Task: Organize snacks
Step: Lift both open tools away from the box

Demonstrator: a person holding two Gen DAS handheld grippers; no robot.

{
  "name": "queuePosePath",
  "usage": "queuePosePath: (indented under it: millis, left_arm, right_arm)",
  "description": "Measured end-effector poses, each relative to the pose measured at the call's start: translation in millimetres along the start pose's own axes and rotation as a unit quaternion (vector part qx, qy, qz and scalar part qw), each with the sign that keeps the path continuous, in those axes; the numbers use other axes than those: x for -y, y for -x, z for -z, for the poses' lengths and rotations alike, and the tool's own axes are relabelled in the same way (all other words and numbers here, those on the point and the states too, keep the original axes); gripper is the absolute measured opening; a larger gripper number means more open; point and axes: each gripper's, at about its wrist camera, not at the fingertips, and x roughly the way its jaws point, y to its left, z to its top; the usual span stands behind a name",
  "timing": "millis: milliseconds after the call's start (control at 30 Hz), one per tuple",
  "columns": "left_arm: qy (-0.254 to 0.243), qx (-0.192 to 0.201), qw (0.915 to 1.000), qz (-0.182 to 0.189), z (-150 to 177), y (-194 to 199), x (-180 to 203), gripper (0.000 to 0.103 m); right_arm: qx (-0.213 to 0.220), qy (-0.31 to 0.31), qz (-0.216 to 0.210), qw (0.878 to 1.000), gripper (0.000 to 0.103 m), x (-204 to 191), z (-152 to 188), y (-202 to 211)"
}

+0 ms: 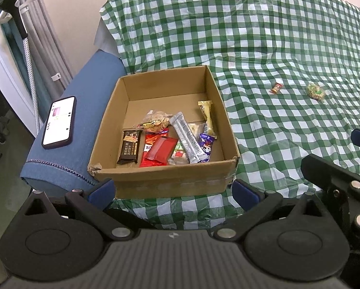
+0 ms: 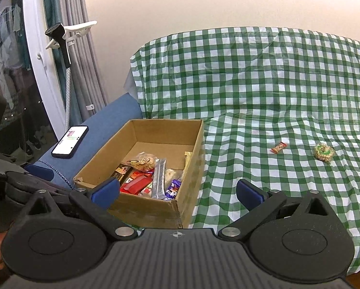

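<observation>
An open cardboard box (image 1: pixel 170 178) (image 2: pixel 155 212) sits on the green checked cloth and holds several wrapped snacks, among them a red packet (image 1: pixel 159 153) (image 2: pixel 135 184) and a silver bar (image 1: pixel 187 137) (image 2: pixel 159 179). Two snacks lie loose on the cloth to the right: a small red candy (image 1: pixel 276 88) (image 2: pixel 278 147) and a round green-wrapped cake (image 1: pixel 315 91) (image 2: pixel 323 152). My left gripper (image 1: pixel 173 193) is open in front of the box's near wall, holding nothing. My right gripper (image 2: pixel 178 193) is open too, near the box's right front corner, holding nothing.
A phone (image 1: pixel 59 122) (image 2: pixel 70 141) with a lit screen lies on a blue padded armrest (image 1: pixel 83 110) left of the box. A garment steamer (image 2: pixel 64 48) and curtains stand at the far left. The right gripper's body (image 1: pixel 336 183) shows at the lower right of the left wrist view.
</observation>
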Motion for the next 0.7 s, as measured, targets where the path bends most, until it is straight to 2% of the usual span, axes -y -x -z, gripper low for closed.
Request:
queuePosePath:
  millis: [433, 700]
  left_arm:
    - [-0.016, -0.013, 0.9998, -0.004, -8, -13, 14, 0.103]
    - [-0.029, -0.02, 0.9994, 0.003, -25, -26, 31, 0.103]
  right_arm:
    - [-0.007, -0.025, 0.001, 1.0, 0.102, 15, 6, -6]
    - [-0.018, -0.059, 0.015, 0.998, 0.102, 38, 8, -16]
